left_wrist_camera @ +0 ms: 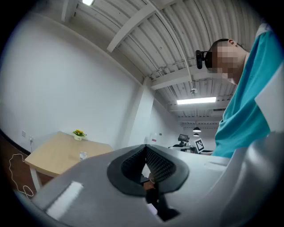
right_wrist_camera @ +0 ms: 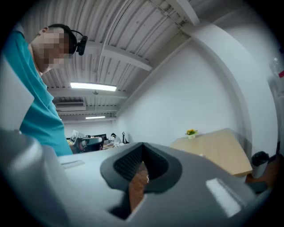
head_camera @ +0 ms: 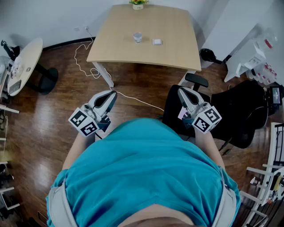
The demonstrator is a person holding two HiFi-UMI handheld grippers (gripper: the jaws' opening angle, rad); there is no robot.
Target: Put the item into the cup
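A small clear cup (head_camera: 137,37) stands on the light wooden table (head_camera: 177,48) far ahead, with a small white item (head_camera: 157,42) lying just to its right. My left gripper (head_camera: 112,94) and right gripper (head_camera: 182,91) are both held close to my torso, over the floor and well short of the table. Both are shut with nothing between the jaws. In the left gripper view the left gripper (left_wrist_camera: 144,150) has its ribbed pads meeting, and the cup (left_wrist_camera: 83,155) shows tiny on the table (left_wrist_camera: 53,155). The right gripper (right_wrist_camera: 141,153) is likewise shut, with the table (right_wrist_camera: 217,150) off to its right.
A small potted plant (head_camera: 138,3) sits at the table's far edge. A black office chair (head_camera: 235,115) stands right of me. A white cable (head_camera: 84,57) trails over the wooden floor. A round side table (head_camera: 24,62) is at the left, white shelving (head_camera: 248,62) at the right.
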